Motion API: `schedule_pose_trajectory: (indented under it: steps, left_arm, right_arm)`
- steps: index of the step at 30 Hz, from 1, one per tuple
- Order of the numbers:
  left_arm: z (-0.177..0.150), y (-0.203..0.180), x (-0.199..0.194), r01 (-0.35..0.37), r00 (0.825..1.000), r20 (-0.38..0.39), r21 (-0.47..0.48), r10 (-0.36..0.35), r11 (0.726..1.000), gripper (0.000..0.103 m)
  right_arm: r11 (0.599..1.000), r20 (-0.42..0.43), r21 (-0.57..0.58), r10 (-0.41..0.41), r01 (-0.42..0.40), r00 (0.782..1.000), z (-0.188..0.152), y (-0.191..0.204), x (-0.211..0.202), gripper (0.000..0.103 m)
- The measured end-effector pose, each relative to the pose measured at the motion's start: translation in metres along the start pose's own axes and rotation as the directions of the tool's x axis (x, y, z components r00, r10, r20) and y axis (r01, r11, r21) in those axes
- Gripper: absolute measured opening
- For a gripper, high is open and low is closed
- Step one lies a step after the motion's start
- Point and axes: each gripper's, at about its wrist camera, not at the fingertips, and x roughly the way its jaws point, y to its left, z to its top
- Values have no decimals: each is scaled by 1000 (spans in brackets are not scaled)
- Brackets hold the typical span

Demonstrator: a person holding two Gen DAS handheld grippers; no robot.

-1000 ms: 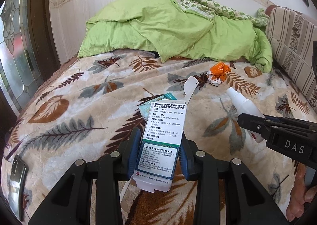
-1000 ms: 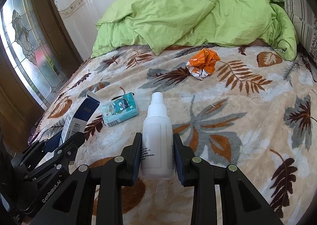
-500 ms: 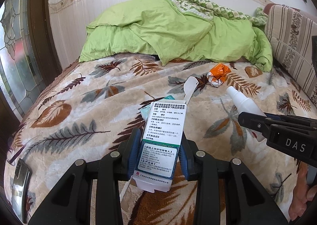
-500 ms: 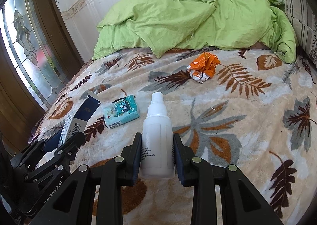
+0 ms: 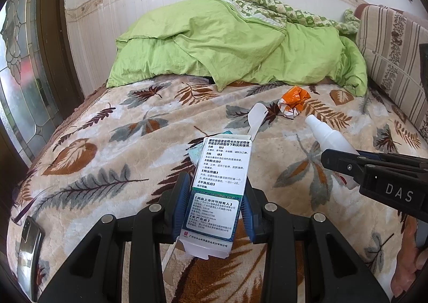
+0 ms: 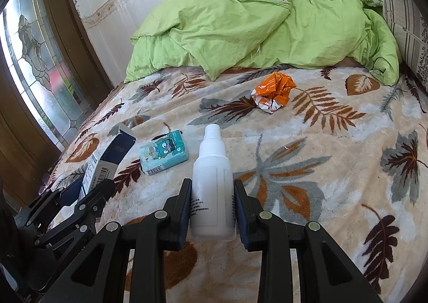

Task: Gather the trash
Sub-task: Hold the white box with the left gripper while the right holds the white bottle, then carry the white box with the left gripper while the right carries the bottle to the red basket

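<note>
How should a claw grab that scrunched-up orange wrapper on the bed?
Come straight down from above and pinch the orange wrapper across its crumpled middle. It lies loose on the blanket, a bumpy ball with no handle or flat edge, so squeezing the bulge probably holds best.

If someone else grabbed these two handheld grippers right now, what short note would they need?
Left gripper: shut on the medicine box, flap open.
Right gripper: shut on the white bottle.
Lying on the leaf-print blanket: the crumpled orange wrapper near the green duvet, and the teal tissue pack between the grippers.
Done: two pieces picked up.
Left: drop both in a bin (none in view), then fetch the wrapper and likely the pack.
A phone at the bed's left edge is not trash.
</note>
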Motion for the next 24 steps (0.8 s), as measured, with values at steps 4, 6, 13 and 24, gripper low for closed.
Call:
schedule_pose_trajectory:
  steps: [4, 6, 13, 24]
  left_arm:
    - [2, -2, 0, 12, 1000, 1, 2, -12, 1000, 35]
    - [2, -4, 0, 18, 1000, 2, 1, -18, 1000, 35]
    - [-2, -8, -13, 25, 999, 22, 3, -25, 1000, 35]
    - [-20, -8, -65, 75, 996, 46, -26, -74, 997, 35]
  right_arm:
    - [1000, 8, 9, -6, 6, 1000, -2, -1, -4, 32]
    - [1000, 10, 21, -9, 8, 1000, -3, -3, -8, 32]
    - [998, 27, 57, -11, 9, 1000, -17, -4, -31, 32]
    - [996, 22, 72, -46, 45, 999, -67, -4, -80, 32]
